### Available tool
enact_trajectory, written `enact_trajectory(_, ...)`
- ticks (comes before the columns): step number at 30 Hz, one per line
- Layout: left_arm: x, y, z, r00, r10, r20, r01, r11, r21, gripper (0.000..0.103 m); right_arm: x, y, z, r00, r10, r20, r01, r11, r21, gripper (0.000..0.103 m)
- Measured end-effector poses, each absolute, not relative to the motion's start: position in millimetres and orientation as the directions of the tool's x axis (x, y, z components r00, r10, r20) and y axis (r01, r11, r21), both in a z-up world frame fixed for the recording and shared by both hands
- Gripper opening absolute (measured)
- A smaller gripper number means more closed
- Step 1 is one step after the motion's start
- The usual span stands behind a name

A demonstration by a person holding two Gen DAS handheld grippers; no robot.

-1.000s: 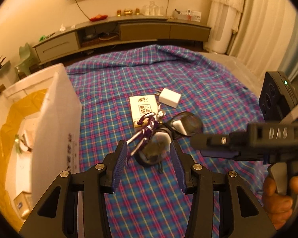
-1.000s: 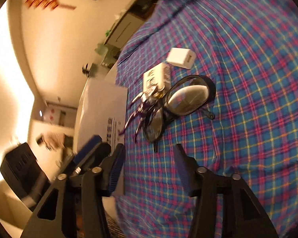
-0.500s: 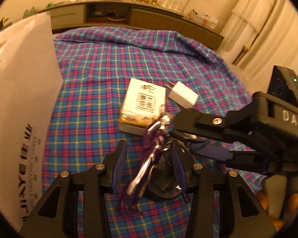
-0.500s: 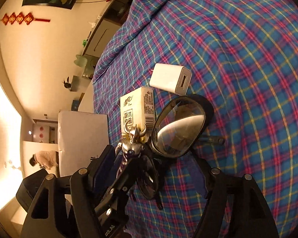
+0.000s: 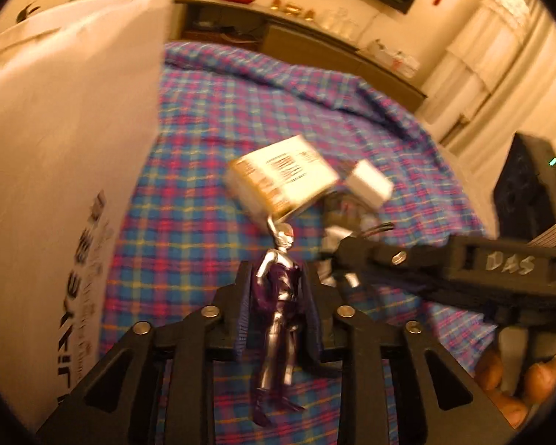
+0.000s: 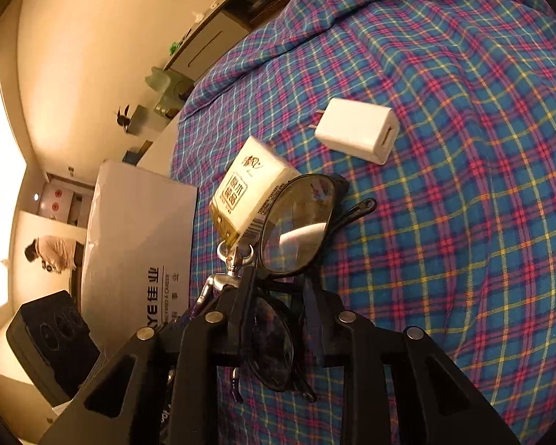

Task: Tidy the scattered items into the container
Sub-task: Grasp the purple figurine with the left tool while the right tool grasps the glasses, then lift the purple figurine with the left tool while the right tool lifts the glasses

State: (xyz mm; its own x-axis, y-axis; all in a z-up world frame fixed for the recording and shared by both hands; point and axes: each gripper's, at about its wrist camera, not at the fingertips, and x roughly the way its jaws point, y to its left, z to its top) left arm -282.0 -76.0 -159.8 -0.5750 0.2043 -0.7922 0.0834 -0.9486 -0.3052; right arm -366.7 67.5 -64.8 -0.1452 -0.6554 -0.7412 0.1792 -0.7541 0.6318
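Pickup step: the left gripper [image 5: 278,319] is closing on the silver-purple figurine keychain [image 5: 280,296], the right gripper [image 6: 278,315] on the black glasses [image 6: 296,222]. The keychain's clasp [image 6: 237,256] seems snagged on the small carton [image 6: 250,189]. Next, I judge, work it free before carrying both to the white cardboard box [image 5: 55,170].

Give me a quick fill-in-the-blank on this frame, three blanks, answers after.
1. The left hand-held gripper, its jaws closing, has the silver and purple ____ between them.
2. The right hand-held gripper, its jaws closing, has a pair of black ____ between them.
3. The white charger lies on the ____ cloth, apart from the small carton.

Missing words: toy figure; glasses; plaid
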Motion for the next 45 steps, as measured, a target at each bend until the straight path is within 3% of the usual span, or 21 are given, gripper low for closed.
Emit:
enact_trajectory(2, -280.2, -75.8, -162.4, -0.582, 0.194, -0.79, 0.076, -0.954, -0.291, 0.031, -368.3, 55.3, -64.7, -0.149, -0.632, -0.76, 0.204, -0.772, 0.602, 0.047)
enact_trajectory(5, -281.9, -78.2, -163.4, -0.581, 0.199, -0.789, 0.084, -0.95, -0.301, 0.031, -367.4, 37.1, -60.2, -0.185, -0.583, -0.791, 0.27, -0.804, 0.53, 0.049)
enact_trajectory(11, -277.7, -74.7, -163.3, -0.588, 0.191, -0.786, 0.052, -0.961, -0.273, 0.03, -355.0, 32.0, -54.6, -0.252, -0.515, -0.819, 0.372, -0.833, 0.41, 0.035)
enact_trajectory(13, -276.4, -75.6, -163.4, -0.586, 0.2, -0.785, 0.05, -0.958, -0.281, 0.029, -348.4, 43.4, -47.9, -0.265, -0.522, -0.811, 0.376, -0.83, 0.411, 0.017)
enact_trajectory(18, -271.3, -75.5, -161.8, -0.584, 0.188, -0.789, 0.064, -0.959, -0.276, 0.029, -340.0, 56.4, -43.6, -0.263, -0.532, -0.805, 0.376, -0.825, 0.422, 0.011)
enact_trajectory(20, -267.4, -76.1, -159.5, -0.588, 0.184, -0.788, 0.072, -0.958, -0.277, 0.029, -338.6, 54.9, -43.9, -0.262, -0.528, -0.808, 0.375, -0.827, 0.419, 0.013)
enact_trajectory(23, -260.5, -75.7, -157.0, -0.589, 0.191, -0.786, 0.074, -0.955, -0.287, 0.029, -340.6, 49.2, -46.5, -0.245, -0.525, -0.815, 0.354, -0.831, 0.429, 0.025)
enact_trajectory(25, -257.0, -73.9, -160.8, -0.576, 0.193, -0.794, 0.076, -0.955, -0.288, 0.028, -343.2, 41.9, -48.0, -0.261, -0.5, -0.826, 0.352, -0.846, 0.401, 0.041)
enact_trajectory(31, -247.2, -73.1, -160.6, -0.582, 0.199, -0.789, 0.069, -0.954, -0.291, 0.028, -337.3, 25.5, -55.5, -0.291, -0.479, -0.829, 0.402, -0.847, 0.348, 0.04)
enact_trajectory(45, -181.0, -76.2, -130.2, -0.617, 0.235, -0.751, 0.066, -0.935, -0.347, 0.028, -280.4, 82.3, -34.2, -0.284, -0.548, -0.787, 0.356, -0.822, 0.444, 0.038)
